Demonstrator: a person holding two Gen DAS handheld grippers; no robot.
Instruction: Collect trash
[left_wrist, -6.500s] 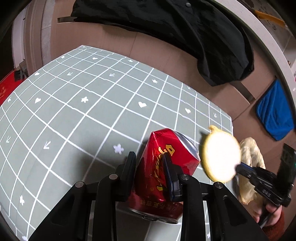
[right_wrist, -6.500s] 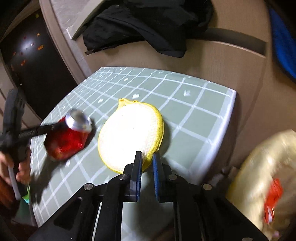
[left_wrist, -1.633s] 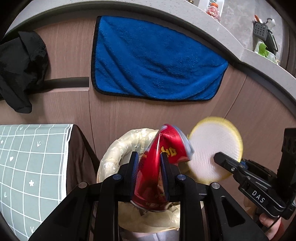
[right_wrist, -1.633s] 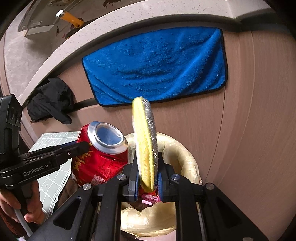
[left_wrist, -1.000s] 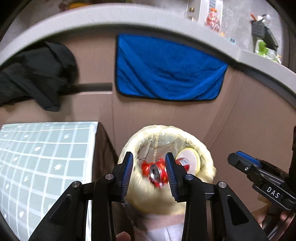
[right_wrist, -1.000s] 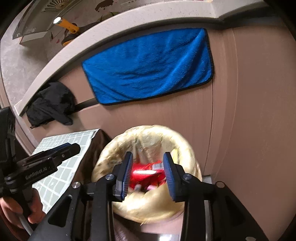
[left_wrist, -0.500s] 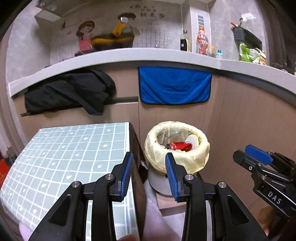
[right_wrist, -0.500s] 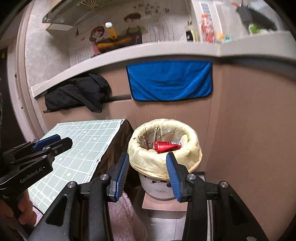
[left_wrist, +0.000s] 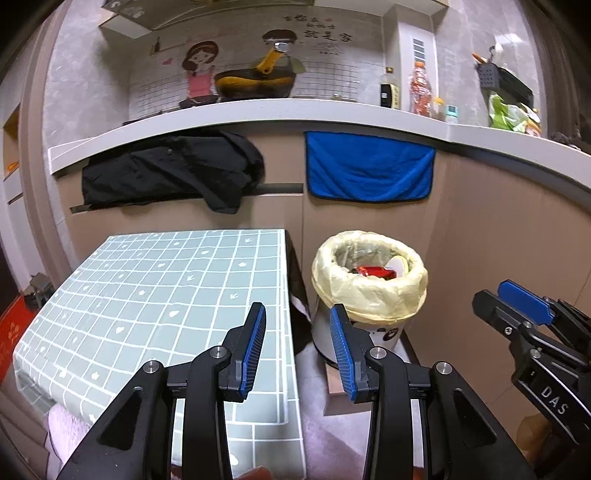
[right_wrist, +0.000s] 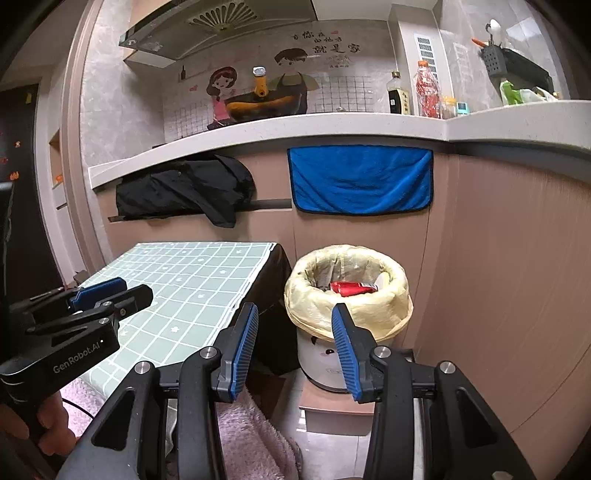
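A small bin lined with a yellow bag stands on the floor right of the table. The red can lies inside it, and the white and yellow round pad leans beside the can. My left gripper is open and empty, held back from the bin over the table's right edge. My right gripper is open and empty, in front of the bin. Each gripper shows in the other's view: the right one and the left one.
The table with a green grid cloth is at the left. A blue towel and a black jacket hang on the counter front behind. Bottles stand on the counter. A pink fluffy cloth lies below.
Both grippers let the can and the pad drop into the bin, opened, and pulled back and up away from it. The table has come into fuller view.
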